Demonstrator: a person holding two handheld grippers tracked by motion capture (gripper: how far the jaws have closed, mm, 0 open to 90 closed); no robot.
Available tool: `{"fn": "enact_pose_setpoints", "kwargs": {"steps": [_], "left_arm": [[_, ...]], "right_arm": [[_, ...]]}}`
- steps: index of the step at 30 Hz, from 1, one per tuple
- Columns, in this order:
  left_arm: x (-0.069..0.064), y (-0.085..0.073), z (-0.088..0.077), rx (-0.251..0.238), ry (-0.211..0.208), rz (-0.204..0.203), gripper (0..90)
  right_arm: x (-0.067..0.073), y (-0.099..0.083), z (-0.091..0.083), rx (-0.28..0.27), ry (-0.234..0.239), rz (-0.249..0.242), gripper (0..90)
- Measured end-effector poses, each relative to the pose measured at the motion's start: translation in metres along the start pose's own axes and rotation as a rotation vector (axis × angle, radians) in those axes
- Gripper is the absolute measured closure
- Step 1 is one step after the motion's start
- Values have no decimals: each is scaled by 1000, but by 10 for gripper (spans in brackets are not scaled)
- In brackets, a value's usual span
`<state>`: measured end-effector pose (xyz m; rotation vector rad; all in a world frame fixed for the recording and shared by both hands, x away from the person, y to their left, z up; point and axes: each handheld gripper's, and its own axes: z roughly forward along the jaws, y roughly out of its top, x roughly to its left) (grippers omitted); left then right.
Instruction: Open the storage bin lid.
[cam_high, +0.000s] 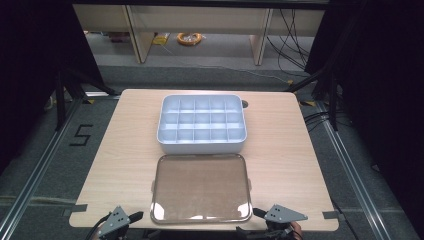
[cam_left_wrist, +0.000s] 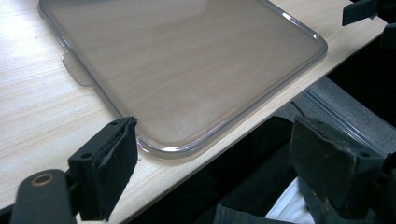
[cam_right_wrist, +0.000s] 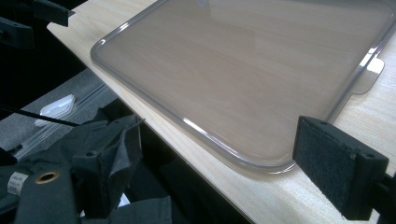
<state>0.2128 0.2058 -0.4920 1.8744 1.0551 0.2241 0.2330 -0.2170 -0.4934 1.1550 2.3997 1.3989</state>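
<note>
While both wait at the table's near edge, the left gripper (cam_high: 134, 216) gapes wide at the clear lid's (cam_high: 201, 189) near-left corner, the right gripper (cam_high: 258, 213) equally wide opposite, likely to lift it onto the divided organiser box (cam_high: 202, 125) just beyond

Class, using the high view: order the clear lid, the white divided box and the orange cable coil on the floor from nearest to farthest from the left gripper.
From the left gripper:
1. Clear lid, right beside it at the table's near edge.
2. White divided box, mid-table beyond the lid.
3. Orange cable coil, on the floor past the table.
</note>
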Motion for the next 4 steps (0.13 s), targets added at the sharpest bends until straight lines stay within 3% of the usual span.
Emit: {"fn": "enact_pose_setpoints", "kwargs": {"steps": [4], "left_arm": [[0, 0, 1, 0, -3, -2, 153]], "right_arm": [[-1, 0, -1, -4, -13, -12, 163]]}}
